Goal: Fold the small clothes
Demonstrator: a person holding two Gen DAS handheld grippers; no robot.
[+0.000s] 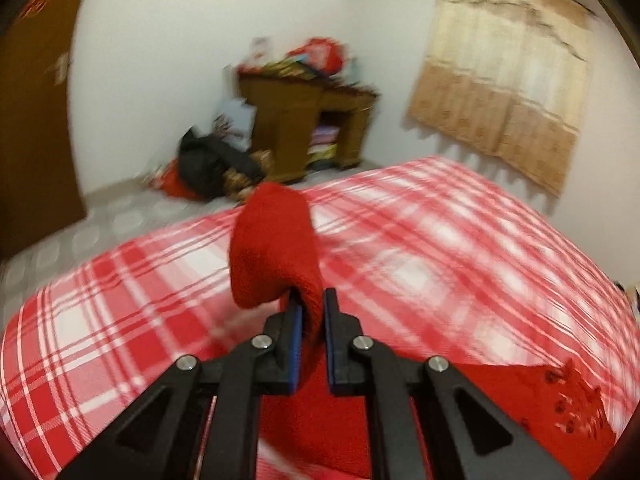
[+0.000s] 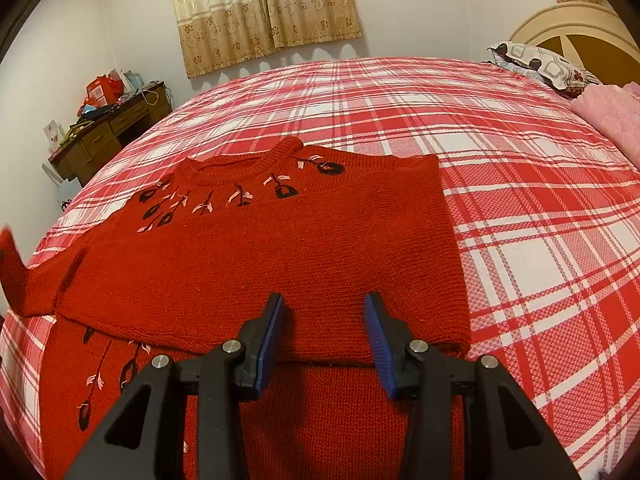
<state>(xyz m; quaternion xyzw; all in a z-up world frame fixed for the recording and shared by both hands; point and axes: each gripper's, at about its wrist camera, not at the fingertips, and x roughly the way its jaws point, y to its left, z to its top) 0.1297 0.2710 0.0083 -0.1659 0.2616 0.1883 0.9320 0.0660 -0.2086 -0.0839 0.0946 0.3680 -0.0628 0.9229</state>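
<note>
Red knit sweater with dark floral embroidery (image 2: 256, 256) lies on the red-and-white plaid bed (image 2: 540, 208). Left gripper (image 1: 312, 312) pinches its raised sleeve at 9 o'clock; right gripper (image 2: 324, 320) hovers spread. Advice: carry the sleeve flat across toward 3 o'clock, right gripper steadying the body.

Ahead of my left claw (image 1: 312, 300) the desk (image 1: 308, 120) and bedspread (image 1: 460, 240) smear into blur, and the sleeve (image 1: 272, 248) I pinch hides whatever lies behind it.

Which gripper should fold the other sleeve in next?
Probably the left gripper: it is shut on the sleeve, lifted off the bed. The right gripper is open over the sweater, holding nothing.
</note>
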